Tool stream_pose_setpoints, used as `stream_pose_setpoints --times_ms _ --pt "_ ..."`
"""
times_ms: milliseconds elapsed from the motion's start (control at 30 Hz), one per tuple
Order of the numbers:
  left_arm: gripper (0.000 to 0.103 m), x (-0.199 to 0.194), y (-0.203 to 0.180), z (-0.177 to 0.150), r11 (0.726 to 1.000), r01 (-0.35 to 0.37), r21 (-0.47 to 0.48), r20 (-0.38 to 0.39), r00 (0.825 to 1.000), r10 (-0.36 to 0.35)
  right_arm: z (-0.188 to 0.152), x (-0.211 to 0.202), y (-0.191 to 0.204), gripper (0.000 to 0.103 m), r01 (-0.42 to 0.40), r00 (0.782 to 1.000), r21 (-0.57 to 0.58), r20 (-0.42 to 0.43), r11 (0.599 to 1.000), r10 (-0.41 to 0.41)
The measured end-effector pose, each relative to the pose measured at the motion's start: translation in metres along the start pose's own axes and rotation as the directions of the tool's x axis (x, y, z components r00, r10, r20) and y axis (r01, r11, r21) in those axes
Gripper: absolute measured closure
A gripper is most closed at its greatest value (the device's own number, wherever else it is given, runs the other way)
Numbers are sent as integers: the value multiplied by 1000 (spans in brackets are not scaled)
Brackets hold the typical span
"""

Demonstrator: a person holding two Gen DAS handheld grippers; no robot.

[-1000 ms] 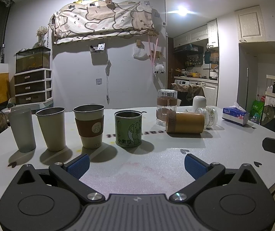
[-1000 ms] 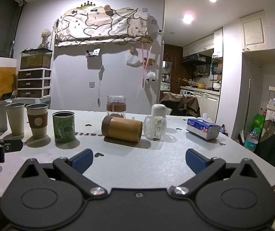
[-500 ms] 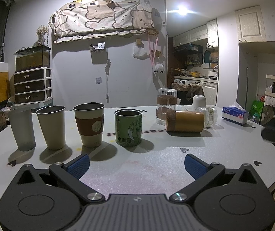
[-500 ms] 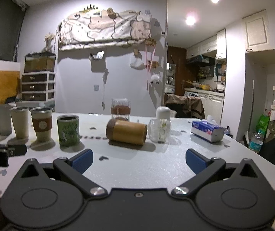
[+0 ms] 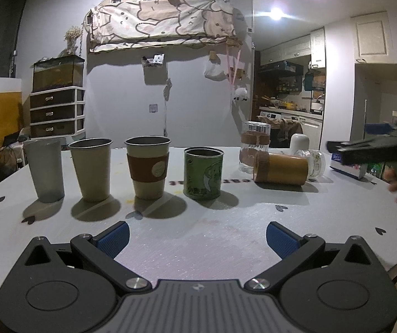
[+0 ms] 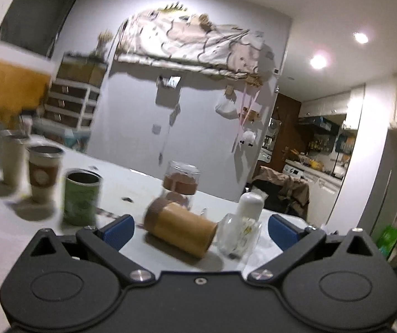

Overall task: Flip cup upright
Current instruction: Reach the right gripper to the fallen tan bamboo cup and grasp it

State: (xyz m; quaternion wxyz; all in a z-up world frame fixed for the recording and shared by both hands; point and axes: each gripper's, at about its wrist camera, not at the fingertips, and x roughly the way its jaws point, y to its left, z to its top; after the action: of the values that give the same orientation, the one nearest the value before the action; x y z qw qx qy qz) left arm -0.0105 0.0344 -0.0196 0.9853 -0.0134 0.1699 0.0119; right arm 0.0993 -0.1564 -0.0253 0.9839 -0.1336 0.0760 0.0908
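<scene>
A tan bamboo cup with a brown band (image 5: 281, 171) lies on its side on the white table (image 5: 198, 230), at the right of a row of upright cups. In the right wrist view the cup (image 6: 180, 227) lies just ahead, between my open fingers. My right gripper (image 6: 200, 229) is open, empty and tilted, above and short of the cup; its body shows at the right edge of the left wrist view (image 5: 370, 149). My left gripper (image 5: 197, 236) is open and empty, low over the near table.
Upright in a row: grey cup (image 5: 46, 170), beige cup (image 5: 92, 169), sleeved cup (image 5: 148, 168), green tin (image 5: 203, 177). Behind the lying cup stand a glass jar (image 5: 254, 145), a small clear jar (image 6: 238, 234) and a white bottle (image 6: 251, 205). A tissue box (image 5: 347, 165) sits far right.
My right gripper has risen, tilted and moved forward toward the lying cup; its view is blurred with motion. The left gripper has stayed still.
</scene>
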Motion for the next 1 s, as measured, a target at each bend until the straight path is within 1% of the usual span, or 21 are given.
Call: stream_pose_setpoints --times_ms 133,167,233,267,333,367,433,467,500,600,667,700,733,867,900,933,967,1000 --pt "0 0 7 0 1000 -7 -20 -13 1000 6 15 47 2 0 28 999 -99 -28 995 -31" --pt "0 0 8 0 1000 -10 -24 -16 1000 9 19 58 2 0 25 999 -121 -27 992 -28" --pt "0 0 11 0 1000 -9 -28 -19 1000 9 26 79 5 0 -27 999 -148 -47 989 20" --pt "0 0 12 0 999 -6 -32 -21 1000 5 29 90 6 0 -76 995 -164 -74 984 65" --pt "0 0 15 -1 999 -8 -39 -24 1000 7 38 111 11 0 -150 984 -211 -130 966 124" --pt "0 0 18 -2 999 -11 -44 -26 1000 10 39 118 16 0 -174 979 -246 -150 954 140" --pt "0 0 23 -3 998 -10 -61 -26 1000 8 39 134 27 2 -181 976 -355 -178 917 123" --pt "0 0 26 -3 997 -8 -72 -27 1000 6 37 142 34 3 -181 975 -417 -196 890 107" --pt "0 0 29 -4 997 -9 -80 -28 1000 7 36 149 39 8 -195 970 -468 -220 862 100" --pt "0 0 36 -6 995 -18 -94 -32 999 15 28 167 53 9 -281 940 -575 -326 769 99" --pt "0 1 41 -8 995 -19 -100 -36 999 16 23 176 58 9 -317 922 -611 -377 725 85" --pt "0 1 43 -9 995 -22 -100 -38 999 18 21 181 60 9 -330 914 -621 -399 711 75" --pt "0 0 45 -10 995 -25 -100 -40 999 21 20 186 61 8 -337 908 -624 -414 705 67" --pt "0 0 52 -14 994 -37 -101 -49 998 32 12 210 60 8 -397 861 -623 -507 674 37" --pt "0 0 55 -15 994 -36 -105 -51 998 31 8 214 59 8 -401 856 -626 -516 669 31" --pt "0 1 56 -15 993 -35 -111 -53 998 29 8 214 57 12 -387 868 -622 -495 681 41" --pt "0 2 58 -15 993 -32 -117 -55 998 26 8 216 53 14 -394 857 -599 -513 697 44" --pt "0 2 58 -15 992 -30 -119 -55 998 24 10 217 51 24 -395 853 -575 -518 717 55"
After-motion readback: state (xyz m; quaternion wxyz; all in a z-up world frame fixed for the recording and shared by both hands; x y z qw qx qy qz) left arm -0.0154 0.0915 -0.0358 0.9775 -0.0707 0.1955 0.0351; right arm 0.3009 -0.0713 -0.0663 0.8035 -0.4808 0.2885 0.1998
